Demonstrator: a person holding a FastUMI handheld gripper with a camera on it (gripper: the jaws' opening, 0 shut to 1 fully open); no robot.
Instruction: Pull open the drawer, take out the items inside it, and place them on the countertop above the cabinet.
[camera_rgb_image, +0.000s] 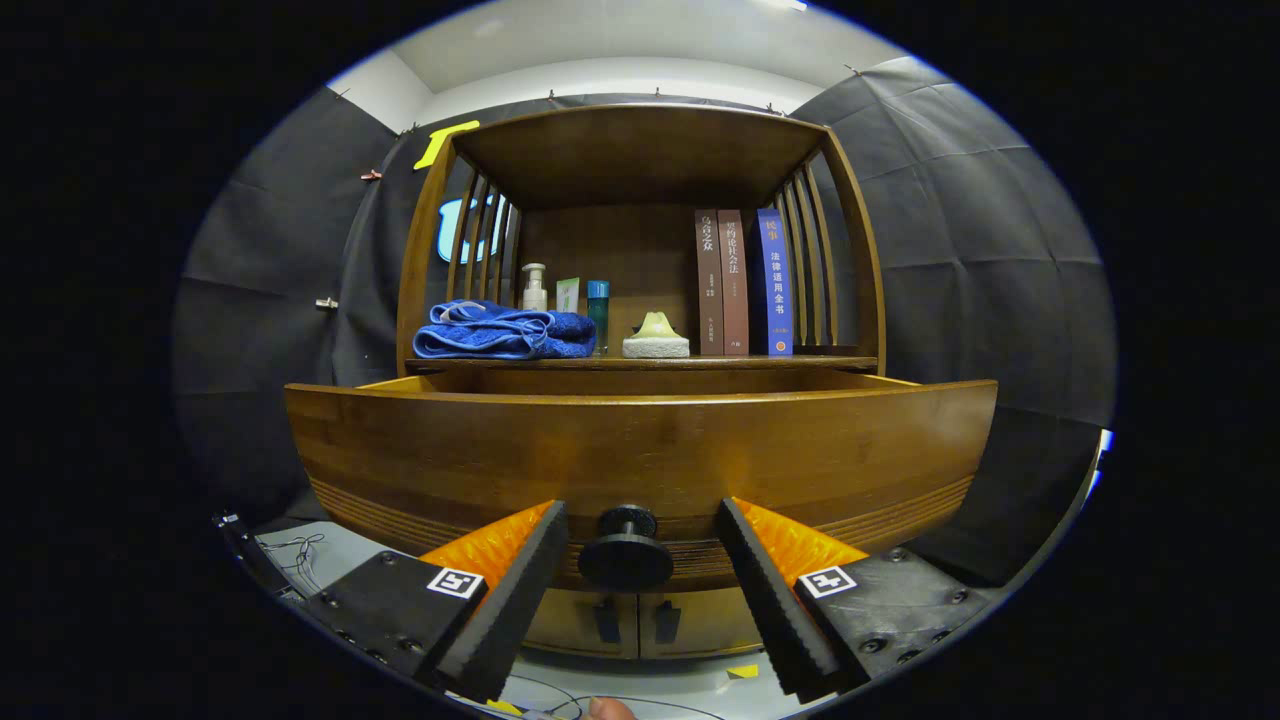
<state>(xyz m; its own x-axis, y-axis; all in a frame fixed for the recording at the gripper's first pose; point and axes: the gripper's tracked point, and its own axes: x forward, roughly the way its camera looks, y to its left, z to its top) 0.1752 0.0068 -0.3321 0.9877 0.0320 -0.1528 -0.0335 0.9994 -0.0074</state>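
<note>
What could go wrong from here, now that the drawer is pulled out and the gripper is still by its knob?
The gripper is open, its fingers either side of the black knob without pressing it; lifting carelessly could catch the knob or jolt the drawer. The drawer's tall front hides the inside, so reaching in would be blind. The countertop already carries a blue towel, bottles and books, so placing items risks knocking them.

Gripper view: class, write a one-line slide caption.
Open gripper fingers flank the black knob of the pulled-out wooden drawer.

Drawer (640, 450) front hides drawer interior; contents unseen. Gripper (640, 565) finger bases cut off.
</note>
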